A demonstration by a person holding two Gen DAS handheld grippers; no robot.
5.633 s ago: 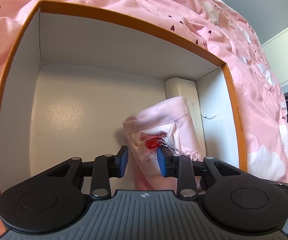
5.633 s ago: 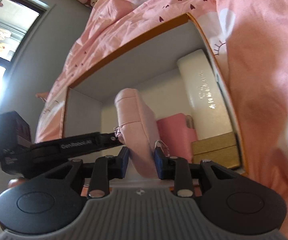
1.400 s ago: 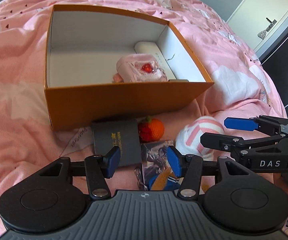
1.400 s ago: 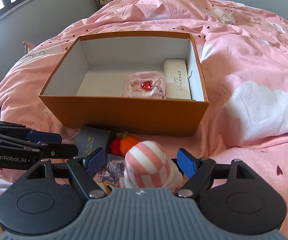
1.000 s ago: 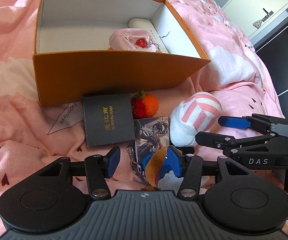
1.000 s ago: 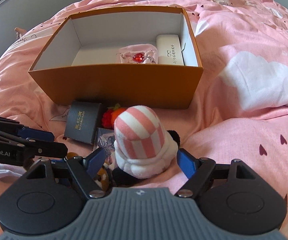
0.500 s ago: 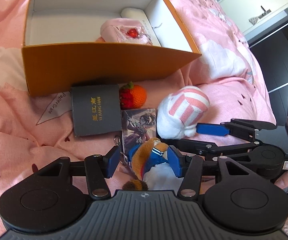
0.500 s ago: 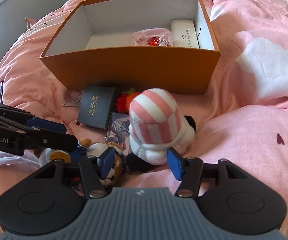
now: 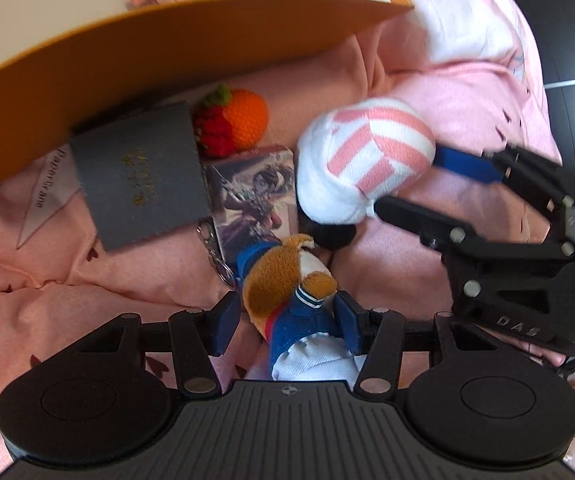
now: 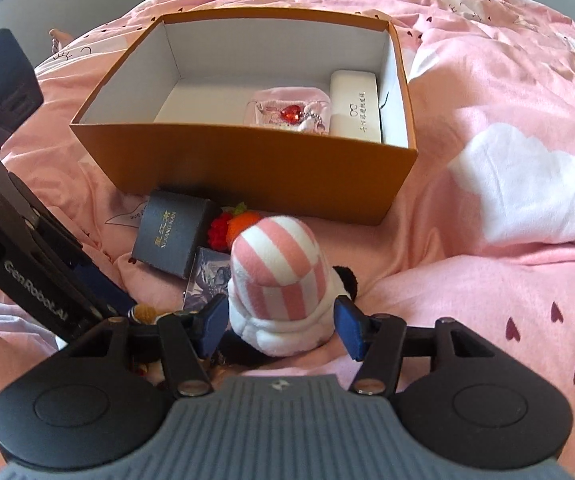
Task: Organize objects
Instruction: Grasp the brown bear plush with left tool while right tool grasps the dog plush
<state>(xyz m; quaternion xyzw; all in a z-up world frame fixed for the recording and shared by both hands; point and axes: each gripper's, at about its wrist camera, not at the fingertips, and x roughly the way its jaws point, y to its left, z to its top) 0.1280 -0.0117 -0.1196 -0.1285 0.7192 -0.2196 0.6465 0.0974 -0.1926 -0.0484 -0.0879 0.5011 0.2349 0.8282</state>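
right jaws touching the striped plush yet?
Apart. Right wrist view shows pink bedding between the striped plush and the right-hand pad of the right gripper.

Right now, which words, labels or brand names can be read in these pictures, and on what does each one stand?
"GenRobot.AI": side of the left tongs.
"DAS": body of the right tongs.
"XI JIANG NAN", under gold characters too small to read: black box.
"PaperCrane": white paper tag.
White case: logo and characters, too small to read.

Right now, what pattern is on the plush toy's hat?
Pink and white stripes on the plush toy's hat, clearest in the right wrist view.
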